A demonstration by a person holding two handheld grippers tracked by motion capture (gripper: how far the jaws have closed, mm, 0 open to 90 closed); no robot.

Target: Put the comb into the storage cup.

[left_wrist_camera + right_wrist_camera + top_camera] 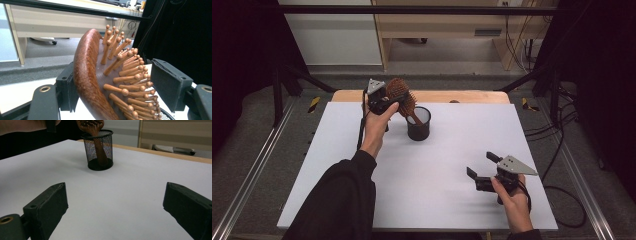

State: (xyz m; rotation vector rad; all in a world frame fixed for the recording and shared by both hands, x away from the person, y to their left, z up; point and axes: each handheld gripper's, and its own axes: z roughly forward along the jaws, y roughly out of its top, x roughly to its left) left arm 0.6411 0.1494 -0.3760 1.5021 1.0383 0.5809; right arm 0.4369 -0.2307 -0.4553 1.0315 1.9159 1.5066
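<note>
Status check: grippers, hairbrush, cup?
Left gripper astride hairbrush head, far pad off the bristles. Handle in mesh cup. Right gripper open, empty, low over the table. Nothing blocking.

Beyond my white worktop (452, 165) lies grey floor (257, 125); a pale wooden cabinet (437, 25) stands against the far wall, black curtains (602, 60) at both sides.

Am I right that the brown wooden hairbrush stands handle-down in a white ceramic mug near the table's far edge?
Not quite: the brown wooden hairbrush stands handle-down in a black wire-mesh cup, not a white ceramic mug. The right gripper view shows the handle through the mesh. The rest holds.
</note>
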